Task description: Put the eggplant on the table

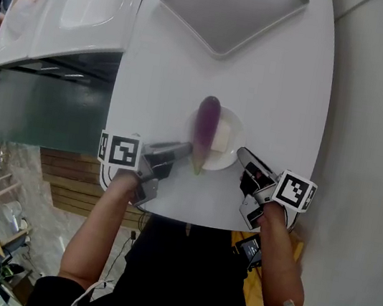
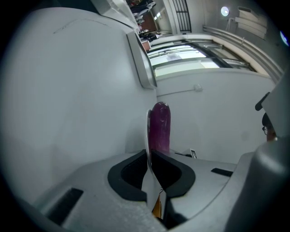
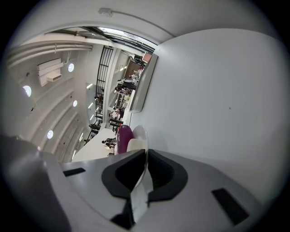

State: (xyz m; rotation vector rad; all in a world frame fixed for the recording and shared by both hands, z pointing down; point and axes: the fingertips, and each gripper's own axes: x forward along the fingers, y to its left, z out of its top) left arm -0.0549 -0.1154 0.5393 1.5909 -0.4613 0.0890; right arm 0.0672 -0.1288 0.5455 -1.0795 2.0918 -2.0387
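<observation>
Right gripper: jaws pinched together on the plate's thin rim, which runs edge-on between them.
Plate: white, just ahead of the jaws, with a pale block on it that is too small to identify.
Eggplant: purple, lying on the plate beyond the gripped rim, rounded end showing.
Desk: white, filling the right half.
Tray: grey and shallow, probably a tray seen edge-on, far along the desk, well apart from the plate.

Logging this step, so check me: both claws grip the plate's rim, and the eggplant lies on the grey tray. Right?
Not quite. The eggplant lies on the plate, not the tray, as the head view shows. The left claw and right claw do grip the plate's rim.
</observation>
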